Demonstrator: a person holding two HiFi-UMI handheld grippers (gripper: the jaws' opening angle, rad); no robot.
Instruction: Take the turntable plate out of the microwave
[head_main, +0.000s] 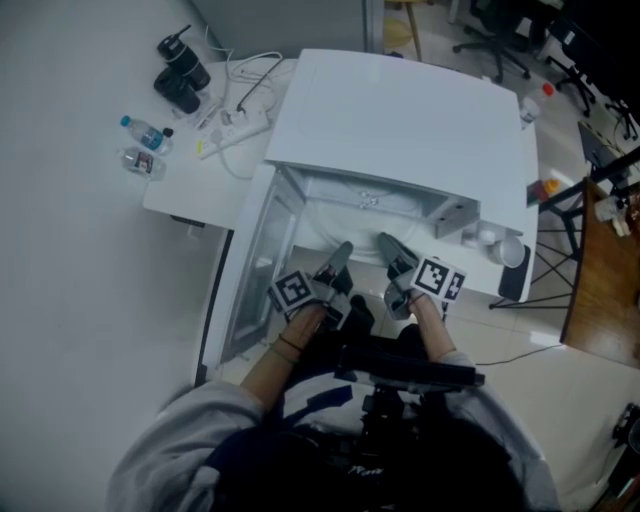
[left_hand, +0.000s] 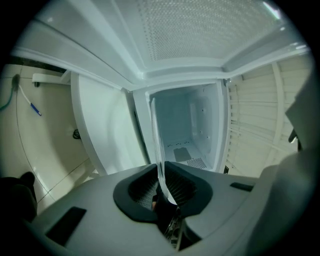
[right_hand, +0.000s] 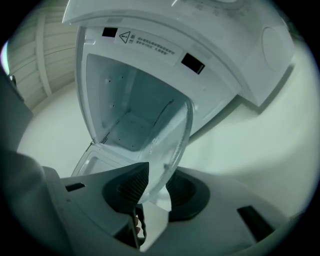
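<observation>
The white microwave (head_main: 400, 120) stands with its door (head_main: 255, 270) swung open to the left, and its cavity (left_hand: 187, 130) is bare inside. The clear glass turntable plate (right_hand: 172, 135) hangs on edge in front of the opening. In the left gripper view the plate (left_hand: 159, 150) shows edge-on, a thin upright line, and my left gripper (left_hand: 162, 185) is shut on its rim. My right gripper (right_hand: 157, 187) has the plate's lower rim between its pads with a gap showing beside the glass. In the head view both grippers, left (head_main: 335, 262) and right (head_main: 392, 250), point into the opening side by side.
On the white table left of the microwave lie two water bottles (head_main: 145, 145), black gear (head_main: 182, 72) and a power strip with cables (head_main: 240, 120). A white cup (head_main: 510, 250) sits at the right front corner. A wooden desk (head_main: 605, 290) stands at the right.
</observation>
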